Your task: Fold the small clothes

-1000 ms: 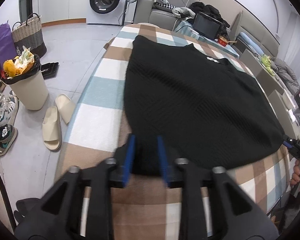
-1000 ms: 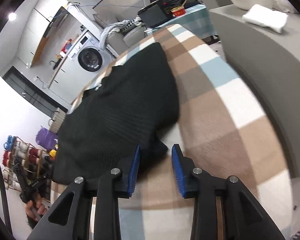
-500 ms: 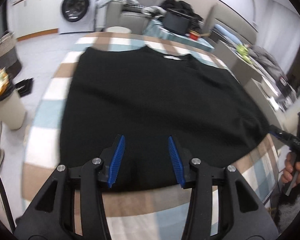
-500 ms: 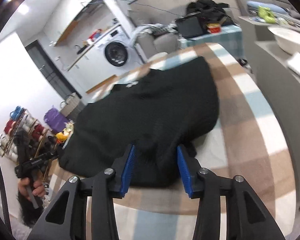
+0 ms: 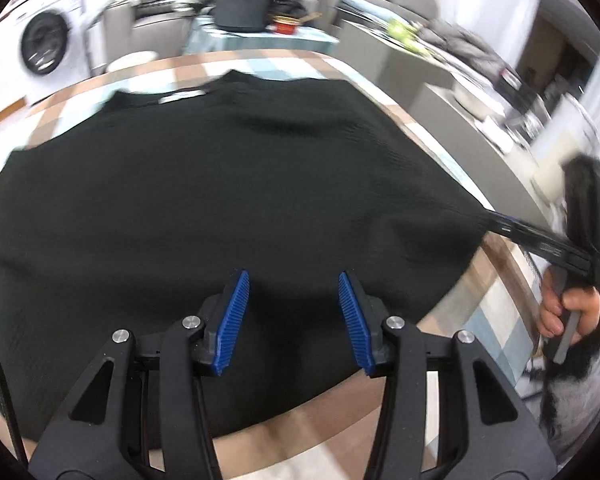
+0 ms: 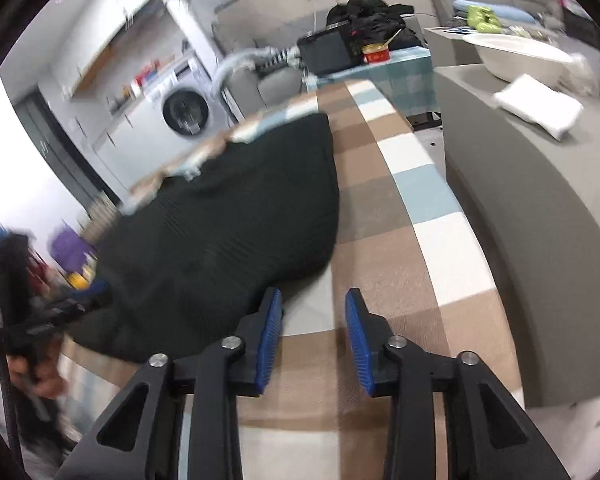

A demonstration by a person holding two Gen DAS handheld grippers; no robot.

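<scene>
Where the garment lies: a black knit top (image 5: pixel 220 184) is spread flat on the worktop (image 6: pixel 400 216), neck and white label at the far end, hem at the near edge.
Surface: a checked cloth (image 6: pixel 436 184) in brown, white and pale blue covers the worktop; a bare strip of it runs along the right of the top.
Left gripper (image 5: pixel 292 312): it hangs over the hem with its jaws partly apart, having just been opening; black fabric shows in the gap, but the pads do not press on it.
Right gripper (image 6: pixel 312 332): its jaws stand partly apart and have just been closing; only checked cloth shows between them, with a corner of the top just beside one blue finger.
Hands: one hand (image 5: pixel 560 312) grips the right handle past the corner of the worktop; the other is a blur.
Room, far end: a washing machine (image 6: pixel 186 112) under white cupboards, and a small table with a black pot (image 5: pixel 242 10) and a red bowl (image 5: pixel 286 26).
Room, right side: a grey counter (image 6: pixel 540 208) with a folded white towel (image 6: pixel 538 106) and a pale basin (image 6: pixel 516 56).
</scene>
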